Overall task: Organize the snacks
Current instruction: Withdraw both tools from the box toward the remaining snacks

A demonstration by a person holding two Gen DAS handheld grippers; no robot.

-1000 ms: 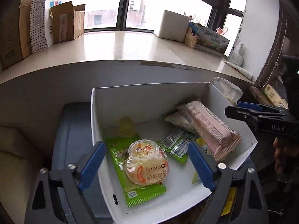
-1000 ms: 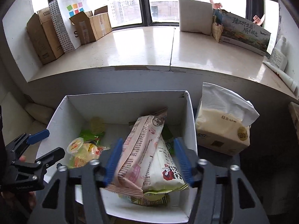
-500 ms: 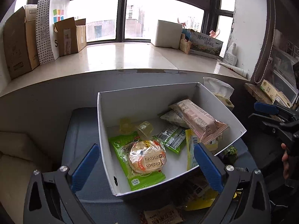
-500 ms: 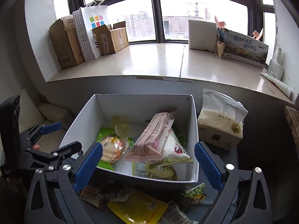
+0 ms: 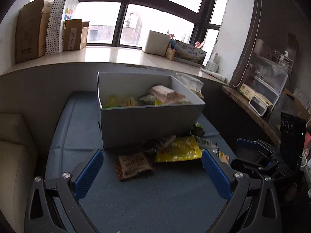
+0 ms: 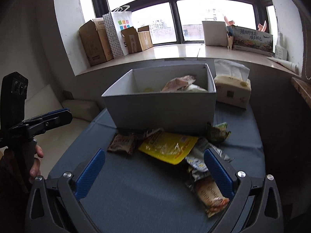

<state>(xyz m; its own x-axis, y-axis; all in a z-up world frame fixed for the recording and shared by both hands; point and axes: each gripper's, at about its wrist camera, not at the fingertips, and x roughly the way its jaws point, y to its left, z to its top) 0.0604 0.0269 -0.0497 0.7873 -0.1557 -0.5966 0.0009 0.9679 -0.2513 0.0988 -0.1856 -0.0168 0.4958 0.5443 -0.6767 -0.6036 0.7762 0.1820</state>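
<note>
A white box (image 5: pixel 151 120) (image 6: pixel 161 110) stands on the blue table and holds several snack packs, a pink one (image 5: pixel 167 94) on top. Loose snacks lie in front of it: a brown pack (image 5: pixel 133 164) (image 6: pixel 121 142), a yellow pouch (image 5: pixel 178 149) (image 6: pixel 168 145), a green pack (image 6: pixel 216 133) and an orange-tipped pack (image 6: pixel 210 197). My left gripper (image 5: pixel 152 169) is open and empty, low over the table, back from the brown pack. My right gripper (image 6: pixel 153 168) is open and empty, just short of the yellow pouch; its right finger (image 6: pixel 218 172) overlaps the orange-tipped pack.
A tissue pack (image 6: pixel 232 87) sits right of the box. A grey wall and window sill with cardboard boxes (image 6: pixel 95 40) rise behind. A beige cushion (image 5: pixel 13 155) lies left of the table. A wooden shelf (image 5: pixel 250 108) with clutter stands at the right.
Both grippers have pulled back and down from over the box, out to the table in front of it. The loose snacks in front of the box have come into view.
</note>
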